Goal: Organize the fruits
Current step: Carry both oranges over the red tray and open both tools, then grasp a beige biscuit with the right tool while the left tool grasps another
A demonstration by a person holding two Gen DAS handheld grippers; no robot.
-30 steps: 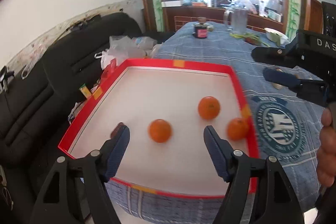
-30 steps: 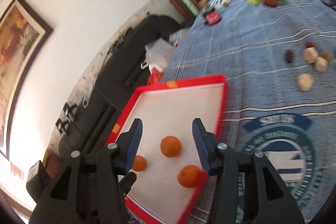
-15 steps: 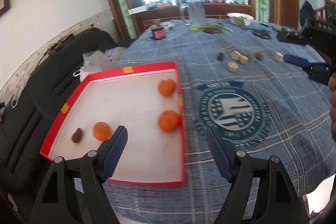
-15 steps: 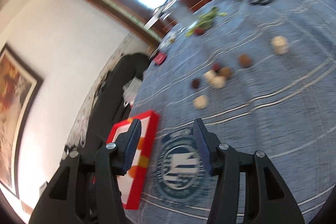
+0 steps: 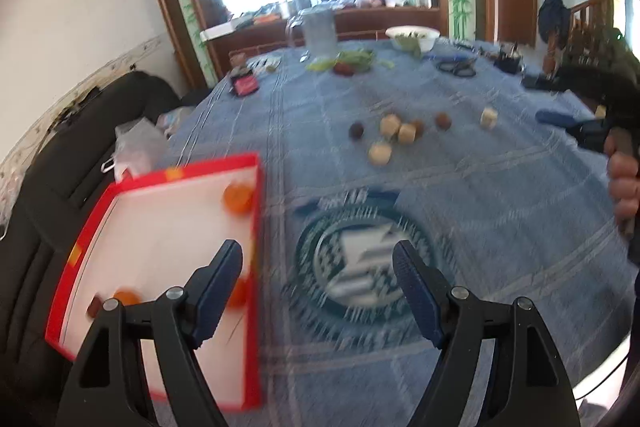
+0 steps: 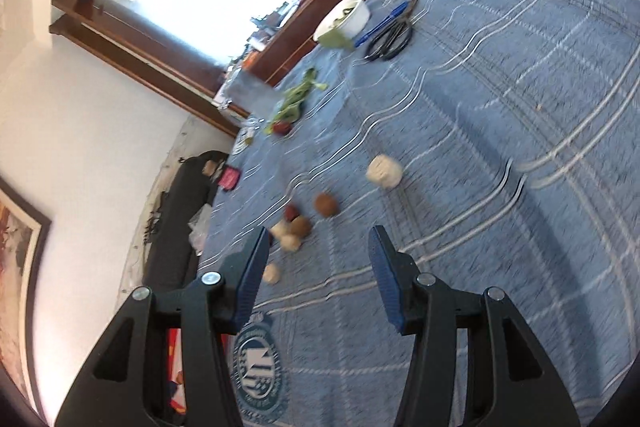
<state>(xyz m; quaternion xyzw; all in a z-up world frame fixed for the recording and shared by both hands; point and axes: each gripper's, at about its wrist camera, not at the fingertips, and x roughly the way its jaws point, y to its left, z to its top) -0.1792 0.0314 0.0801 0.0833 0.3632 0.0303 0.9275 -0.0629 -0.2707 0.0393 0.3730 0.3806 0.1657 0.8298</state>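
Blue plaid tablecloth with white stripes [image 5: 500, 211] covers the table; dark sofa [image 5: 72, 155] along the left wall, bright window behind the far end. Leftmost on the cloth: red-rimmed tray with a white floor [image 5: 160, 227], at the table's near-left edge. In it, one round orange fruit [image 5: 238, 198] near the far-right corner, a second orange [image 5: 126, 297] at the near left with a small dark fruit [image 5: 94, 306] just beside it, and a third orange [image 5: 239, 293] partly hidden behind the left gripper's finger. Left gripper [image 5: 318, 281] hovers over the tray's right rim and the round green-and-white crest printed on the cloth [image 5: 360, 259]; jaws have just been opening, stand wide, nothing between them. Mid-table, well apart from the tray: loose cluster of pale beige chunks [image 5: 380, 151] mixed with small brown round fruits [image 5: 442, 120]; one more pale chunk [image 5: 489, 117] sits apart to the right. Right wrist view shows the same cluster [image 6: 294, 231] and lone pale chunk [image 6: 384, 171]. Right gripper [image 6: 318, 275] is above the cloth on the near side of the cluster, jaws partly apart, empty. Far right in the left view: a hand [image 5: 622, 183] gripping that tool. Far end: white bowl [image 6: 344, 19], black scissors [image 6: 392, 31], green leaves [image 6: 298, 95]. Both views motion-blurred.
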